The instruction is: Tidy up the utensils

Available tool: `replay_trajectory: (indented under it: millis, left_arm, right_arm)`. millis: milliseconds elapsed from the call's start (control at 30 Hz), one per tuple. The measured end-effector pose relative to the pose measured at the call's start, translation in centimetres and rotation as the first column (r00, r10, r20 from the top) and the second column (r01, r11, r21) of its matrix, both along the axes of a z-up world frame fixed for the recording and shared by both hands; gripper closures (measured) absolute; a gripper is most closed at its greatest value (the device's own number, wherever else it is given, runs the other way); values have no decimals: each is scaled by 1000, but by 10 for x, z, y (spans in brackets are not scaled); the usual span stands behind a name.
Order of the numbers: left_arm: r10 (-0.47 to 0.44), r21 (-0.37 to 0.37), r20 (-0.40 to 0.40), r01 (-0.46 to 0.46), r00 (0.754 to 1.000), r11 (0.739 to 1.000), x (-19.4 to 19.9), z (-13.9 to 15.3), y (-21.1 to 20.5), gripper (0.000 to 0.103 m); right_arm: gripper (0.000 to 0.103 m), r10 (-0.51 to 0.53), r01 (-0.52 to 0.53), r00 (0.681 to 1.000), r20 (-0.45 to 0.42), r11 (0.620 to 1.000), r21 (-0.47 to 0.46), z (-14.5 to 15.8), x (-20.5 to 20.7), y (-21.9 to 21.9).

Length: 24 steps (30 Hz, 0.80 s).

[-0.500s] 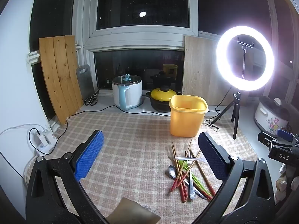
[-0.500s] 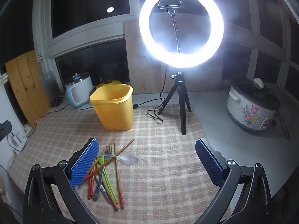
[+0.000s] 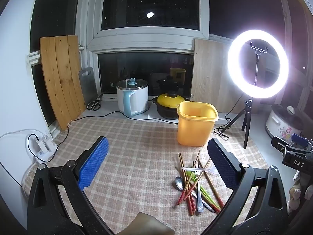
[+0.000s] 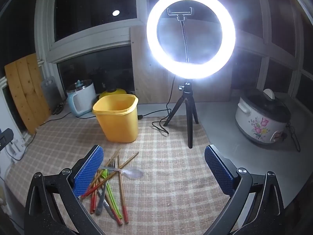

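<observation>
A loose pile of utensils [image 3: 195, 186] lies on the checked cloth: red-tipped wooden chopsticks, green chopsticks, a metal fork, metal spoons and a clear plastic spoon [image 4: 133, 173]. Behind it stands an empty yellow tub [image 3: 196, 123], also in the right wrist view [image 4: 117, 117]. My left gripper [image 3: 157, 157] hovers open over the cloth, the pile beside its right finger. My right gripper [image 4: 153, 165] is open too, with the pile [image 4: 109, 188] by its left finger. Neither holds anything.
A ring light on a tripod [image 4: 189, 115] stands right of the tub, its cable trailing on the cloth. A white kettle pot [image 3: 133, 98] and a yellow-lidded pot [image 3: 170, 105] sit at the back. A flowered cooker [image 4: 262, 121] is at right, a power strip [image 3: 44, 145] at left.
</observation>
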<state>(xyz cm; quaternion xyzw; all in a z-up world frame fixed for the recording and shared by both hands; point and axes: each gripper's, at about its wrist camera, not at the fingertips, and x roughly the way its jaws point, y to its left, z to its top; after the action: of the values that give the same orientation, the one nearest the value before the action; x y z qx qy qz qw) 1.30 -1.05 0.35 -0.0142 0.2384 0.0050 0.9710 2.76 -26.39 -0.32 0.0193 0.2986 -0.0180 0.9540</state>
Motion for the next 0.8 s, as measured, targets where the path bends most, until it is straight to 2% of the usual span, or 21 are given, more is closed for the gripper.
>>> replay_trajectory:
  millis: [800]
  left_arm:
    - [-18,-15,4,18,1000,1000,7,-3,-2,0]
  right_arm:
    - [1,-25,26,998,61,1000,-16,6,2,2]
